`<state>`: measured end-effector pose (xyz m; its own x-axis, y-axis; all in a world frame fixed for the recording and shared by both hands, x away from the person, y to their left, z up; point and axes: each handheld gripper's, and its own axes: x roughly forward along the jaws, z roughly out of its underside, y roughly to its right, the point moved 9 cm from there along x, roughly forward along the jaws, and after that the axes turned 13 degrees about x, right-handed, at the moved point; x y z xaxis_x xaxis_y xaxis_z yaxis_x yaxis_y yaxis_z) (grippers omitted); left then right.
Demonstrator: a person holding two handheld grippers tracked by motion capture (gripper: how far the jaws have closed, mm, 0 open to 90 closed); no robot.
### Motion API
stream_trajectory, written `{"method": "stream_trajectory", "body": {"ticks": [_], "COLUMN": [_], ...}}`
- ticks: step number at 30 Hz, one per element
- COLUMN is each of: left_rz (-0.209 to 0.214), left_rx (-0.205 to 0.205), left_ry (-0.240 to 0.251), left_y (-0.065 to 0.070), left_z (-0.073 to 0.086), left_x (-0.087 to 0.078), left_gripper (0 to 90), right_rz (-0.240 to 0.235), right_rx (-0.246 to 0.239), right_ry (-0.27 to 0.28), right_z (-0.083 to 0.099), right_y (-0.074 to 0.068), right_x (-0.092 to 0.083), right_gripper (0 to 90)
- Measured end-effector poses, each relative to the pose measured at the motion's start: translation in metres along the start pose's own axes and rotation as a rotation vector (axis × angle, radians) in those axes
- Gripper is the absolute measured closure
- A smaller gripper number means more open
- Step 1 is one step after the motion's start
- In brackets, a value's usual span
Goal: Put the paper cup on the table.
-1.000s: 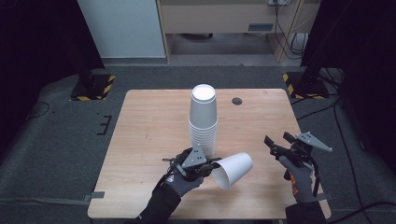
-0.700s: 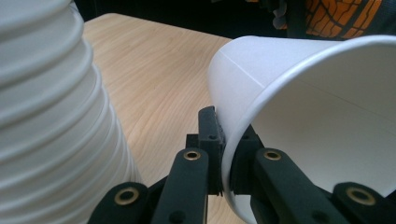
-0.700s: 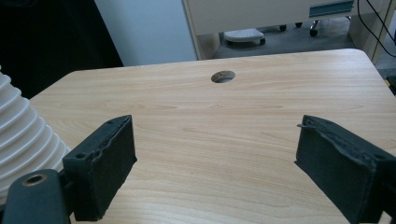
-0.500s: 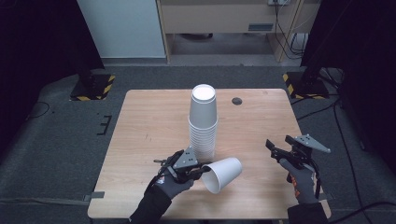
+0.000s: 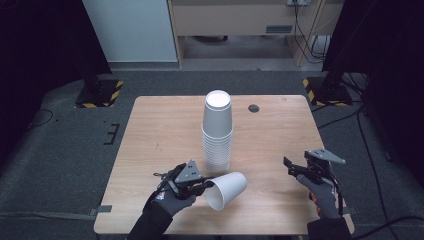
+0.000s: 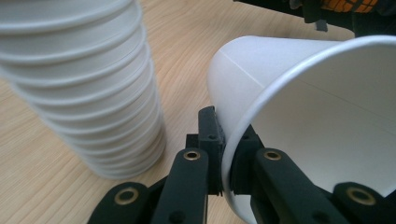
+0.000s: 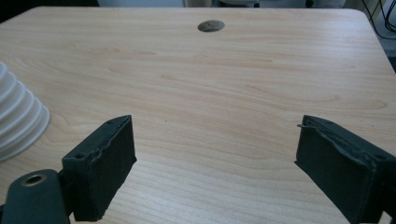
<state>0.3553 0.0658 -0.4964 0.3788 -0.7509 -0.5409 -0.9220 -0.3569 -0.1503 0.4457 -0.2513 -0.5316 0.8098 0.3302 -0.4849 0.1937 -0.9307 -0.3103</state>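
A tall stack of white paper cups (image 5: 217, 131) stands upside down mid-table, its ribbed rims close by in the left gripper view (image 6: 84, 88). My left gripper (image 5: 202, 187) is shut on the rim of a single white cup (image 5: 226, 190), held tilted on its side in front of the stack; the rim is pinched between the jaws (image 6: 227, 154). My right gripper (image 5: 291, 167) hovers open near the table's right front, its pads (image 7: 105, 158) wide apart over bare wood, with the stack's edge (image 7: 18, 121) at its left.
The wooden table (image 5: 165, 130) has a small dark round hole (image 5: 254, 108) behind the stack, also visible as the hole (image 7: 210, 25) in the right gripper view. Dark carpet surrounds the table. A cabinet and stands with yellow-black bases (image 5: 100, 95) sit beyond.
My left gripper has pulled the single cup toward the front edge and slightly left, away from the stack. The right gripper has barely shifted.
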Motion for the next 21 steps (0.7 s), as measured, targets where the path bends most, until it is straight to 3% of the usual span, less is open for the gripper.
{"method": "stream_trajectory", "body": {"ticks": [7,21], "left_rz": [-0.048,-0.142], "left_rx": [-0.032,-0.112], "left_ry": [-0.028,-0.063], "left_y": [-0.01,-0.033], "left_z": [0.017,0.055], "left_x": [-0.021,-0.061], "left_gripper": [86.1,86.1], "right_rz": [0.016,0.036], "right_rx": [-0.027,-0.024], "right_ry": [-0.05,-0.081], "right_z": [0.01,0.015], "right_y": [0.004,0.01], "right_x": [0.006,0.01], "right_gripper": [11.8,11.8]}}
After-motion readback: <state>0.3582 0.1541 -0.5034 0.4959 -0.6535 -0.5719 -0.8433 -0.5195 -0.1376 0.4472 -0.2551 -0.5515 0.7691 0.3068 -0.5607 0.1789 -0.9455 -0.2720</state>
